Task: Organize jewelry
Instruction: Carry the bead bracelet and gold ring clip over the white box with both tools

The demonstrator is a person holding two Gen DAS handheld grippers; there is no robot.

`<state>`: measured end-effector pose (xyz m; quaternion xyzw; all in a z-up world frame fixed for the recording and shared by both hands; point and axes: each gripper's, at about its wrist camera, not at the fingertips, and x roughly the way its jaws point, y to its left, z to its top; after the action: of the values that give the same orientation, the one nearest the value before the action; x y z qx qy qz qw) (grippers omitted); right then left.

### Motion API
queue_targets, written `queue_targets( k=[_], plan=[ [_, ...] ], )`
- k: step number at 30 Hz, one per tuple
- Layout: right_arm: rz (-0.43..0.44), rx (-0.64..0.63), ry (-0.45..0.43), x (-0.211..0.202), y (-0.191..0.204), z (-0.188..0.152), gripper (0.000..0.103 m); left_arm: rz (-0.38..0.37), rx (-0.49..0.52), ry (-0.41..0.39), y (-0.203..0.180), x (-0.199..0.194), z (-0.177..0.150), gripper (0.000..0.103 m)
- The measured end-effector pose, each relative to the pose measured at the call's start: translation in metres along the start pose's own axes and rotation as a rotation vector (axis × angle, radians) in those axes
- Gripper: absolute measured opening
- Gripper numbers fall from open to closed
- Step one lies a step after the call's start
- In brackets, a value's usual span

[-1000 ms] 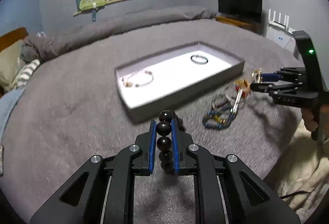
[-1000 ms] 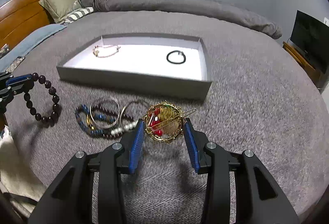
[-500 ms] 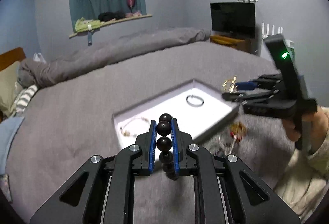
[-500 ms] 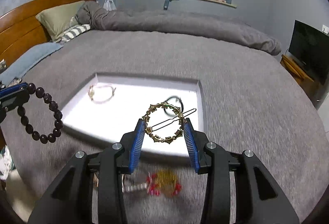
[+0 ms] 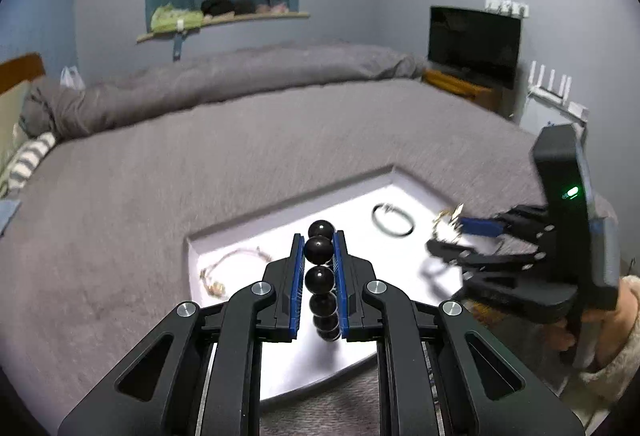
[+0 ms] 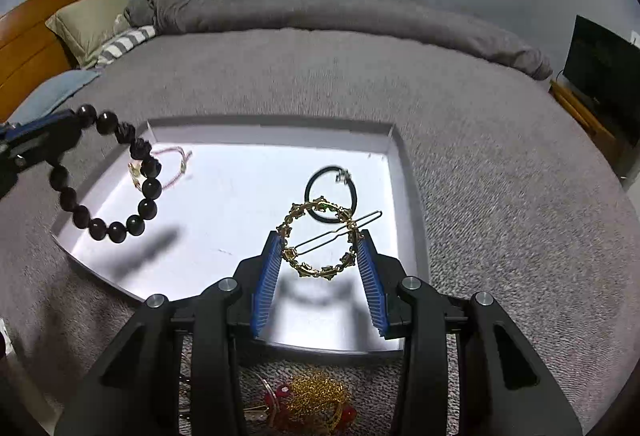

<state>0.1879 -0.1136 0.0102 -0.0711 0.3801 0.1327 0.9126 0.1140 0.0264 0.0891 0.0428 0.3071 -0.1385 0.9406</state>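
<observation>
A white tray [image 6: 406, 192] lies on the grey bed; it also shows in the left wrist view [image 5: 288, 372]. In it lie a black hair tie [image 6: 331, 194] [image 5: 393, 220] and a thin pink-and-gold bracelet [image 6: 168, 166] [image 5: 234, 266]. My left gripper [image 5: 319, 250] is shut on a dark bead bracelet [image 5: 319, 276], which hangs over the tray's left part [image 6: 116, 192]. My right gripper [image 6: 320, 252] is shut on a gold ring-shaped hair clip [image 6: 320, 242] and holds it above the tray's front right; it shows blurred in the left wrist view [image 5: 450, 224].
More jewelry, a gold and red piece [image 6: 312, 402], lies on the blanket in front of the tray under my right gripper. Pillows [image 6: 92, 20] and a wooden headboard [image 6: 36, 36] are at the far left. A TV [image 5: 474, 44] stands at the right.
Both grippers have moved forward from the jewelry pile to above the tray, each carrying its piece. The tray now lies right under them.
</observation>
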Motion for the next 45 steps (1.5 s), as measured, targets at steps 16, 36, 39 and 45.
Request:
queue_targets(
  k=[16, 36, 39, 45],
  plan=[
    [0.004, 0.025, 0.062, 0.013, -0.010, -0.003, 0.039, 0.067, -0.126, 0.159, 0.065, 0.024, -0.039, 0.015],
    [-0.014, -0.007, 0.120, 0.032, 0.004, 0.003, 0.039, 0.108, -0.053, 0.201, 0.048, 0.046, -0.051, 0.015],
    [-0.012, -0.010, 0.127, 0.031, 0.005, 0.003, 0.039, 0.116, -0.046, 0.200, 0.047, 0.047, -0.052, 0.015],
    [-0.016, 0.004, 0.134, 0.028, 0.002, 0.006, 0.039, 0.121, -0.038, 0.197, 0.046, 0.046, -0.053, 0.015]
  ],
)
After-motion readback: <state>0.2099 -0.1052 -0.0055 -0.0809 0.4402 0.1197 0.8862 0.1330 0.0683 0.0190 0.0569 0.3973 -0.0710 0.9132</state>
